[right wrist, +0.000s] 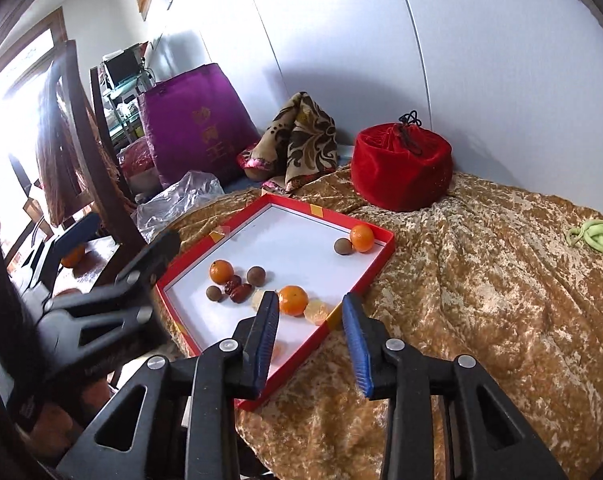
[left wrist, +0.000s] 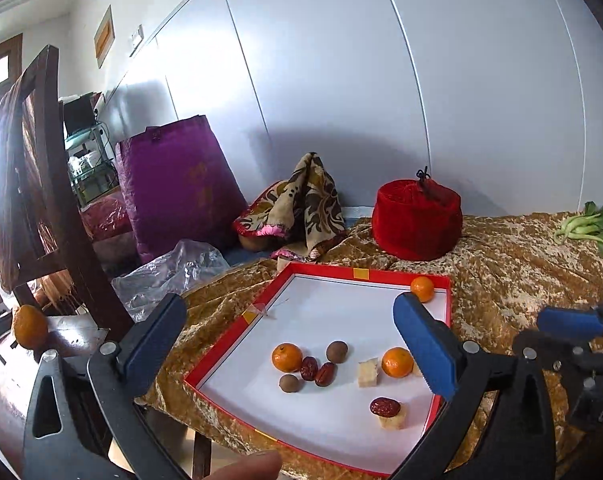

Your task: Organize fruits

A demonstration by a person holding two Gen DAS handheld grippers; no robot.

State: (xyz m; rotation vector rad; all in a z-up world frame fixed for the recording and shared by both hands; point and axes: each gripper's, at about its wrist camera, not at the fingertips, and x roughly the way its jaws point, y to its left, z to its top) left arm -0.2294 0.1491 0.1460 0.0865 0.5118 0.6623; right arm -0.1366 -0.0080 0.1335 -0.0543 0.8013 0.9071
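A shallow red box lid [left wrist: 441, 404] with a white floor lies on a gold crushed-velvet cloth [right wrist: 481, 300] spread over the table, and the fruit sits inside it. In the left wrist view, near the lid's left side, a mandarin [left wrist: 287, 357] touches two red jujubes [left wrist: 317, 371], with one brown longan [left wrist: 336, 351] just beyond them and another [left wrist: 289, 383] just in front. To their right a pale cut chunk [left wrist: 368, 372] lies beside a second mandarin [left wrist: 397, 362], and nearer the front a third jujube [left wrist: 384, 407] rests on another pale chunk [left wrist: 392, 421]. A third mandarin [left wrist: 422, 289] sits in the far right corner; the right wrist view shows a longan [right wrist: 342, 247] touching it there. The left gripper [left wrist: 297, 350] hangs over the lid with its blue pads spread wide and nothing between them. The right gripper [right wrist: 312, 334] is above the lid's near right edge, its jaws partly apart and empty. A fingertip [left wrist: 245, 467] shows at the bottom edge of the left view. Behind the lid stand a red velvet drawstring pouch [right wrist: 401, 168], a folded floral cloth [right wrist: 301, 140] and a purple bag [right wrist: 193, 120] with gold characters, too blurred to read. Clear plastic [left wrist: 173, 272] lies left of the lid, green vegetables [left wrist: 589, 226] at far right, and one more mandarin [left wrist: 29, 327] on the dark wooden chair [left wrist: 61, 200] at left
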